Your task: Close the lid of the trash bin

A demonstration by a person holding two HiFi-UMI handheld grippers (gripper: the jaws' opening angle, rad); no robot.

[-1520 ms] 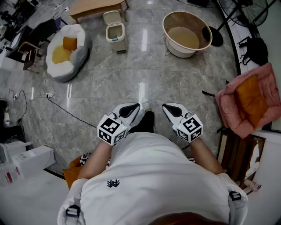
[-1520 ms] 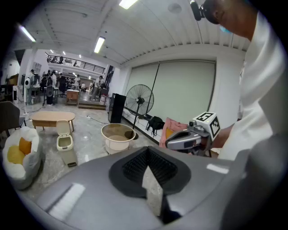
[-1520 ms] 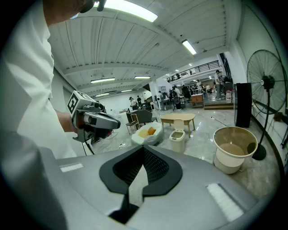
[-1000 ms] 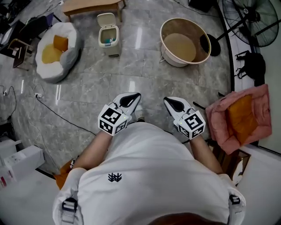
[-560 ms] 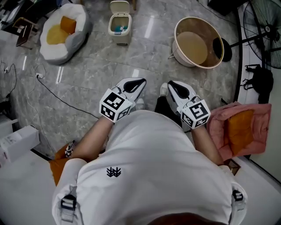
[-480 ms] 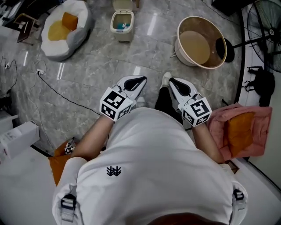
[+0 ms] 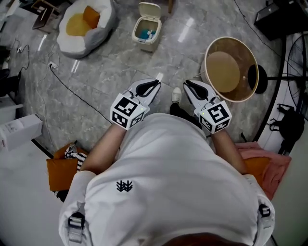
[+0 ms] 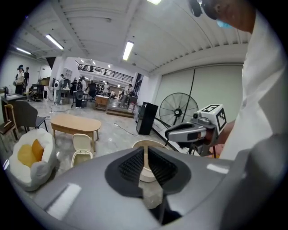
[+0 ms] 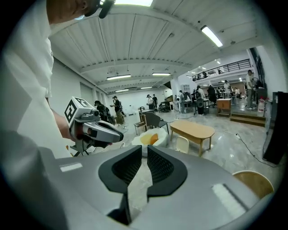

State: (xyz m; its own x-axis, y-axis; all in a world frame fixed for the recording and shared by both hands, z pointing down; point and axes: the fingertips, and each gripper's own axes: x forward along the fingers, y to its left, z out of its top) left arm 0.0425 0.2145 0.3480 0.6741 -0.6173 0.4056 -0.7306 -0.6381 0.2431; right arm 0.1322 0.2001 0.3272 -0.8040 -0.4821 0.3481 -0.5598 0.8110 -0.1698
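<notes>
Nearer now, the trash bin (image 7: 147,32) stands well ahead of the left gripper (image 7: 153,85), its lid (image 7: 149,9) up. Left gripper and right gripper (image 7: 190,85) are both clenched, empty, touching nothing; a round tub (image 7: 231,72) sits just right of the latter

No words, numbers or signs can be read anywhere here.
</notes>
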